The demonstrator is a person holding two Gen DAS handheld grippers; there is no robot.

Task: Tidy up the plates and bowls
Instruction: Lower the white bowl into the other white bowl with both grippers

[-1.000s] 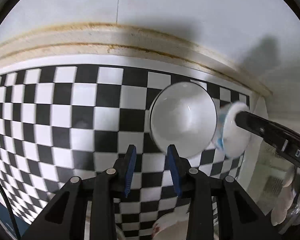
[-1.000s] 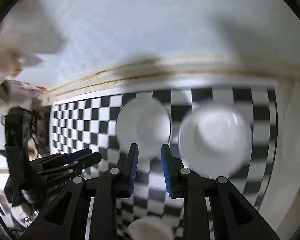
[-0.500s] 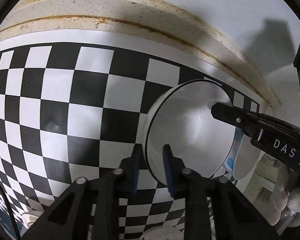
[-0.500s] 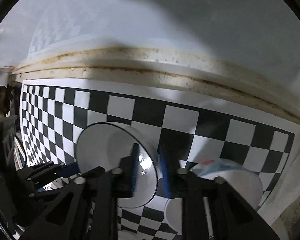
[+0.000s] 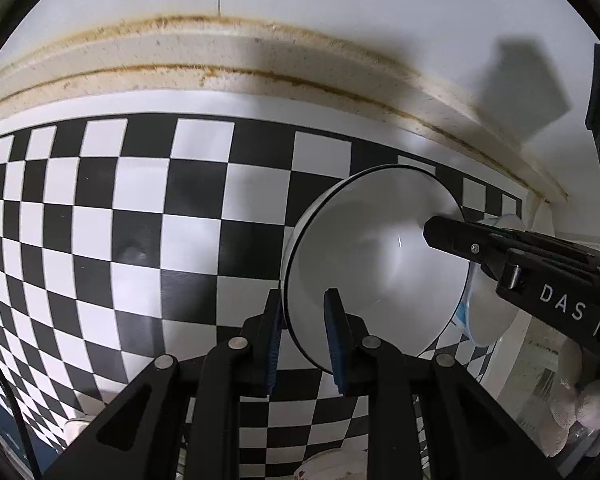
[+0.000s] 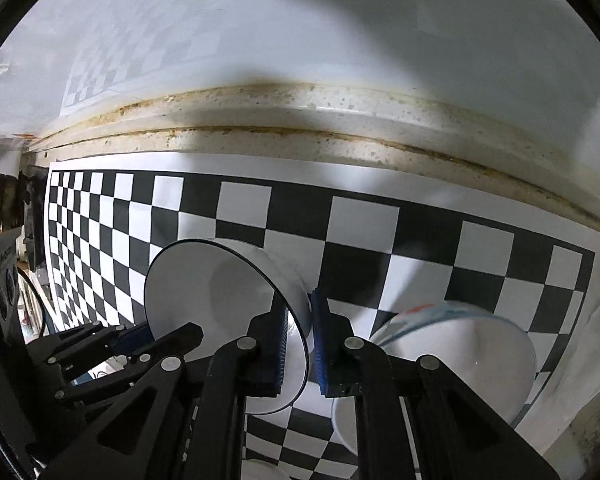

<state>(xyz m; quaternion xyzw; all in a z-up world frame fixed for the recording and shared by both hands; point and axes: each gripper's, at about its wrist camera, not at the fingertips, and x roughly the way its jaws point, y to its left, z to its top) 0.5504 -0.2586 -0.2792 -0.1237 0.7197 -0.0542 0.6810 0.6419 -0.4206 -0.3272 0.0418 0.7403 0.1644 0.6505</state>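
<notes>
A white bowl with a thin black rim is held tilted above the checkered mat. My left gripper is shut on its near rim. My right gripper is shut on the opposite rim of the same bowl; its fingers reach into the bowl from the right in the left wrist view. A second white bowl with a blue and red pattern sits on the mat at the right, and shows behind the first in the left wrist view.
A stained cream counter ledge and white wall run along the back. More white dishes lie at the bottom edge and at the right in the left wrist view. A gloved hand shows at lower right.
Both grippers closed in on the black-rimmed bowl from either side and shut on its rim. The bowl now stands tilted on edge between them.
</notes>
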